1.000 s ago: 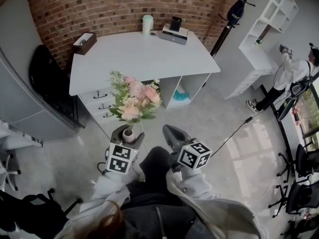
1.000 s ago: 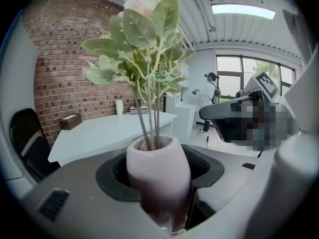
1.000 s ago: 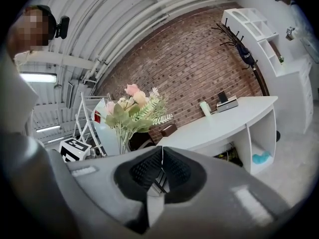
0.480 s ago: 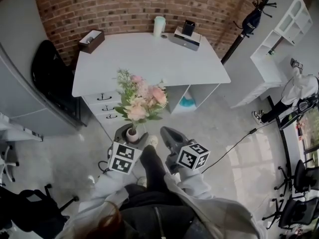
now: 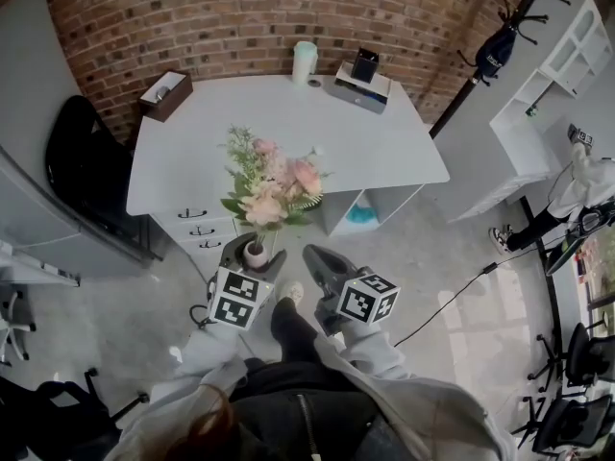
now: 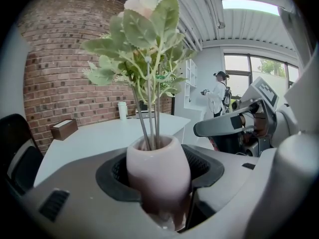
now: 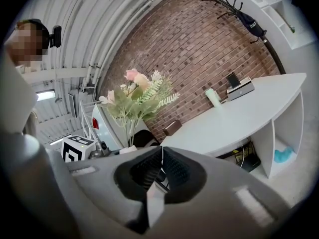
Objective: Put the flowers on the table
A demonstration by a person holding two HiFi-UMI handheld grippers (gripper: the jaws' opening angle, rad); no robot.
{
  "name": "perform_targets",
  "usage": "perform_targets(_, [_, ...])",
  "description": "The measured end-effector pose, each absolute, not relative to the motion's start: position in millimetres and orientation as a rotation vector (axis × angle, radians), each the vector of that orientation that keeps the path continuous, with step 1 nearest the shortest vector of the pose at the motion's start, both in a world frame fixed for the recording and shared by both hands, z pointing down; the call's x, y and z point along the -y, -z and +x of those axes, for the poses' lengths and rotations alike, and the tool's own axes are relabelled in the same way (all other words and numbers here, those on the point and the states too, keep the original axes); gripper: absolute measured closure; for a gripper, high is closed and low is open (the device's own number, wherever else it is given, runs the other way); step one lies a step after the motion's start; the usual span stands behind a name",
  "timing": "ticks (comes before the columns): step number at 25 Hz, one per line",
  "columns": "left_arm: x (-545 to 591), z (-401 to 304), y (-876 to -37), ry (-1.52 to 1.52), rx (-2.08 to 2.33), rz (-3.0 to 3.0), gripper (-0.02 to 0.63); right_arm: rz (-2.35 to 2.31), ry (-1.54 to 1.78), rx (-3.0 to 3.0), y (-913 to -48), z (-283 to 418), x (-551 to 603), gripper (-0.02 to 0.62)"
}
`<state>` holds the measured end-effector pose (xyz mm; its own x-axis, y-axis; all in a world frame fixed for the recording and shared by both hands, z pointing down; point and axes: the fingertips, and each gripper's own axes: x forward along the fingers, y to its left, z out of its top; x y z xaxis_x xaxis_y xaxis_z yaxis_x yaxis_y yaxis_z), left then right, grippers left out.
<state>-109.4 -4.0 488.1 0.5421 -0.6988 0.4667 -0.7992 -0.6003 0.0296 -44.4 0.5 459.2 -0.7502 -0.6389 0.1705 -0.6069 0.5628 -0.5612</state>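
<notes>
Your left tool (image 5: 248, 250) is clamped on the pink vase (image 6: 158, 163), its flowers (image 5: 272, 185) upright, with the tabletop (image 5: 288, 133) straight ahead beyond its near edge. Your right tool (image 5: 320, 262), just beside it, is closed on nothing, so the set-down falls to the left.

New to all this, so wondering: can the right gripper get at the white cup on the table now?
Probably not yet: the right gripper is short of the table's near edge, the white cup at its far edge. Nothing stands between.
</notes>
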Motion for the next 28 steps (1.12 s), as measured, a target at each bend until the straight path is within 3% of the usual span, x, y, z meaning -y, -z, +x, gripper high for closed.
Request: perform_targets(28, [277, -48, -523, -0.606, 1.268, 2.532, 0.351, -1.010, 0.987, -2.747, -486, 21, 250, 0.594])
